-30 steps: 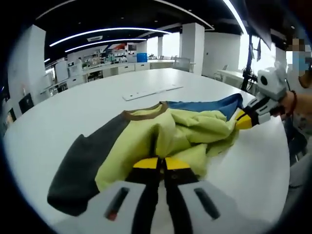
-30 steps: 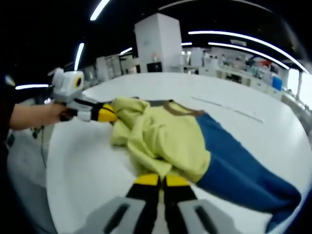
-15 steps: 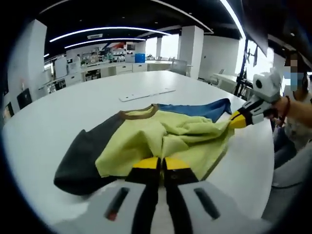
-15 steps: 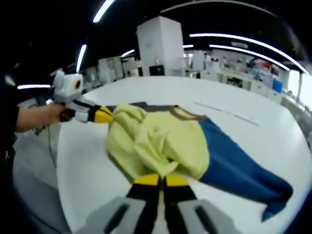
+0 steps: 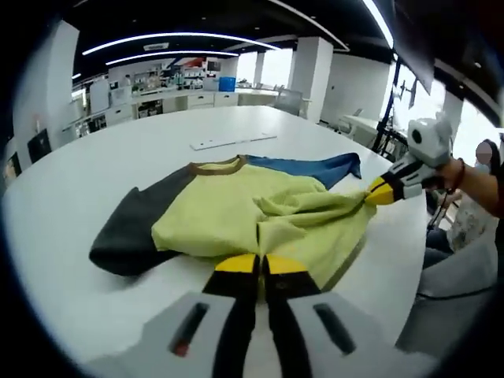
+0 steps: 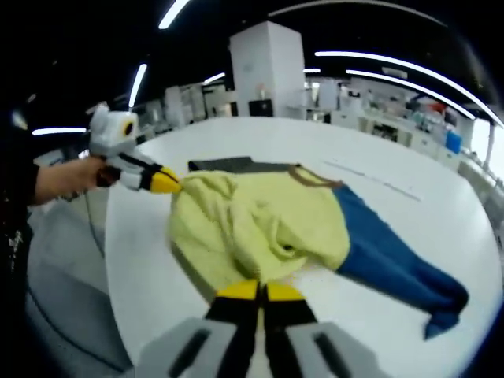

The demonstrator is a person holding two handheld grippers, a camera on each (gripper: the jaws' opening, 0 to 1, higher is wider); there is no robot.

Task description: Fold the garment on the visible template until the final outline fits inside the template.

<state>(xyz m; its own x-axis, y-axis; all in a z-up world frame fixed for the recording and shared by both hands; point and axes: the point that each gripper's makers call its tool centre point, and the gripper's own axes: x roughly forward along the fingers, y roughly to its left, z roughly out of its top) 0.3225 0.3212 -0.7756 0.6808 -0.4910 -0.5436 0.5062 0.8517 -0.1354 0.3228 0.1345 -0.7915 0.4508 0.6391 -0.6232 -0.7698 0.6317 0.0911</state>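
left gripper [image 5: 253,266]: jaws clenched on the near hem of the garment [image 5: 236,216]; low, level over the desk [image 5: 71,260] | right gripper [image 6: 253,291]: jaws clamped on the hem's other corner; garment lies bunched on the white desk, blue sleeve far right

Soft, matt, rumpled cloth in the sweatshirt [image 5: 260,216]; smooth, faintly glossy white top on the table [image 5: 94,169]; glossy yellow plastic jaw tips.

Bare white table [image 5: 94,169] open on all sides of the garment [image 5: 244,213], a flat white strip [image 5: 232,141] lying beyond the collar
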